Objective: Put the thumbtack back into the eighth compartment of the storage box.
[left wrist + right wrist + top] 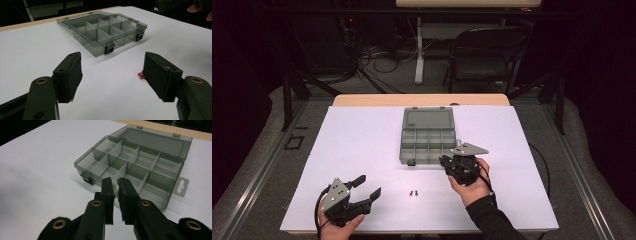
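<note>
An open smoke-grey compartment box (428,136) lies mid-table on the white sheet (362,150), lid folded back, cells apparently empty. Two push pins, red (411,192) and green (417,192), lie close together on the sheet nearer the person. The right gripper (114,183) hovers at the box's front wall, jaws nearly together; whether a pin is pinched between them cannot be told. The left gripper (368,186) rests unclenched beside the pins. Any drop is best centred over one cell, clear of the dividers.

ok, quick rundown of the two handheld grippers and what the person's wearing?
Both grippers are black with two blocky black jaws, with brass-coloured rings at the jaw pivots in the gripper views. Left gripper and right gripper each carry a grey three-cornered plate and a black cable. A black sleeve covers the right forearm.
</note>
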Action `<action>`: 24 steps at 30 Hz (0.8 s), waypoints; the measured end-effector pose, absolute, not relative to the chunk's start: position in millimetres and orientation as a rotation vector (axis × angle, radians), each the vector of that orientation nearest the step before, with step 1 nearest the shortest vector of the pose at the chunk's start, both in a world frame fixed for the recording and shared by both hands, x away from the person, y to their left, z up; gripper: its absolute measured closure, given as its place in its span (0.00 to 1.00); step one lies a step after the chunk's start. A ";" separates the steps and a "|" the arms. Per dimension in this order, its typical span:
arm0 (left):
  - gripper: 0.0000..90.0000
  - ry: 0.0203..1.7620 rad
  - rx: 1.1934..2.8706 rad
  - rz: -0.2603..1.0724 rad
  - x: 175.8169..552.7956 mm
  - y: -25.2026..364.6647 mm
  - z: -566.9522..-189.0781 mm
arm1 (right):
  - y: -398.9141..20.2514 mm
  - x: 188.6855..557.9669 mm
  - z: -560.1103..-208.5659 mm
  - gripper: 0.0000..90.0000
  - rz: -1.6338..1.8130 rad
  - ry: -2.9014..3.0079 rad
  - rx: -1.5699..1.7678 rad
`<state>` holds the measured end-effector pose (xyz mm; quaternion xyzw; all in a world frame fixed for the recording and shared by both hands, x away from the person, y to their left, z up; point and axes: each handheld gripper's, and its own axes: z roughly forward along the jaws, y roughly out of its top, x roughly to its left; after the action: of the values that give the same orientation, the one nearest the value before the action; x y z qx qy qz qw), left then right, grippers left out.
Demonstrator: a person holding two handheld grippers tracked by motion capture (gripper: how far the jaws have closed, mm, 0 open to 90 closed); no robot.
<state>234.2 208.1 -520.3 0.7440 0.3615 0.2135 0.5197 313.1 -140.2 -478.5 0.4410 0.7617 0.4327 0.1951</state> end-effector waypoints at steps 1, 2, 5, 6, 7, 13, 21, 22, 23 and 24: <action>0.35 0.867 1.784 0.512 234.3 208.1 -520.4 | -141.5 316.0 -478.3 0.92 1.213 2.132 1.246; 0.35 0.867 1.784 0.511 234.3 208.1 -520.3 | -142.7 319.1 -478.3 0.92 1.214 2.127 1.255; 0.35 0.867 1.784 0.513 234.4 207.9 -520.5 | -145.5 327.5 -479.1 0.92 1.194 2.120 1.270; 0.35 0.869 1.784 0.515 234.3 207.9 -520.4 | -146.4 331.3 -480.3 0.92 1.179 2.118 1.279; 0.35 0.867 1.785 0.512 234.5 208.0 -520.5 | -147.2 334.6 -481.6 0.92 1.173 2.118 1.283; 0.35 0.870 1.784 0.509 234.7 208.0 -520.8 | -147.5 351.0 -491.6 0.92 1.138 2.129 1.319; 0.35 0.870 1.783 0.509 235.0 208.8 -520.8 | -146.3 368.5 -505.6 0.92 1.093 2.140 1.363; 0.35 0.873 1.783 0.512 234.9 208.8 -520.7 | -146.3 368.5 -505.6 0.92 1.093 2.140 1.363; 0.35 0.873 1.784 0.511 235.0 208.9 -520.8 | -146.0 369.6 -506.7 0.92 1.082 2.139 1.363; 0.35 0.873 1.783 0.511 235.1 208.8 -520.9 | -145.8 370.9 -508.2 0.92 1.074 2.141 1.364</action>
<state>235.1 208.8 -520.9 0.7436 0.3639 0.2130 0.5190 370.9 -145.8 -508.2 0.4858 0.7624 0.3824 0.1912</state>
